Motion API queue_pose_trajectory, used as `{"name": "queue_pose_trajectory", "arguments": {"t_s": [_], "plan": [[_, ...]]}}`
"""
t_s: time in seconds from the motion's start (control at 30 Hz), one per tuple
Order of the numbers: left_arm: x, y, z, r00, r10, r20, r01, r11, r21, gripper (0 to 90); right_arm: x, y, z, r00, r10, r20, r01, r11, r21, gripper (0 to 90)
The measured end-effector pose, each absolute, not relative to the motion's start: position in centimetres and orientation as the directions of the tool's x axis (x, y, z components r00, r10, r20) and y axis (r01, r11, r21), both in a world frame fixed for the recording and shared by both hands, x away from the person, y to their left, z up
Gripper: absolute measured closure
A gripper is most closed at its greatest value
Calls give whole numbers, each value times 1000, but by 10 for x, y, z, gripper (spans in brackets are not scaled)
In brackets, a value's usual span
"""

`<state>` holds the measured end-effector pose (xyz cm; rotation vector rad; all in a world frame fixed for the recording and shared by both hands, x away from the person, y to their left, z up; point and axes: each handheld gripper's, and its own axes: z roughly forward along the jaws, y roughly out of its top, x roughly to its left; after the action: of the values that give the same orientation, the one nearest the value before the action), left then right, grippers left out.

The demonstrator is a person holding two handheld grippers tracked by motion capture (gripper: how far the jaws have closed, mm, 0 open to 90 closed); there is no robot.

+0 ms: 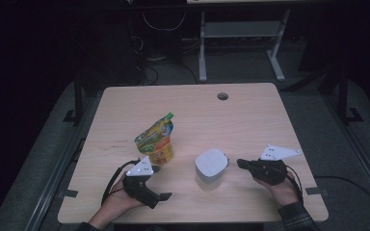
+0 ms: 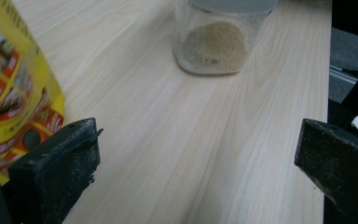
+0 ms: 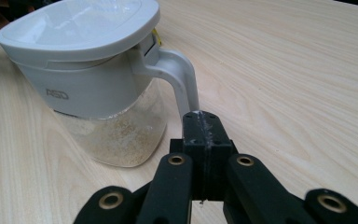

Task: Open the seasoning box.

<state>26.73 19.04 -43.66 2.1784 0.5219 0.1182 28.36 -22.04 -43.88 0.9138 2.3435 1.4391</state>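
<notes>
A clear jar [image 1: 211,169] with a white lid and beige grains in its bottom stands on the near middle of the wooden table [image 1: 250,120]. My right gripper [image 1: 241,163] lies just right of it, shut with nothing between its jaws. In the right gripper view the closed tips [image 3: 200,133] sit right at the foot of the jar's white handle [image 3: 181,74]; touching or not, I cannot tell. A yellow pouch [image 1: 156,139] with a green cap stands left of the jar. My left gripper [image 1: 160,182] is open in front of the pouch, pointing toward the jar [image 2: 213,44], with the pouch [image 2: 14,93] beside its left jaw.
A round cable hole [image 1: 222,96] sits near the table's far edge. Beyond the table there are white desk legs [image 1: 203,48] and cables on a dark floor. Bare wood lies between the open left jaws [image 2: 198,140].
</notes>
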Motion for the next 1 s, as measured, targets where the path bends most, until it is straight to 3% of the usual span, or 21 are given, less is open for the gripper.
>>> {"name": "queue_pose_trajectory", "arguments": {"t_s": [1.0], "plan": [[279, 140, -426, 933, 349, -86, 266, -508, 820, 0, 284, -223, -438, -743, 663, 88, 380, 310, 872, 898]]}}
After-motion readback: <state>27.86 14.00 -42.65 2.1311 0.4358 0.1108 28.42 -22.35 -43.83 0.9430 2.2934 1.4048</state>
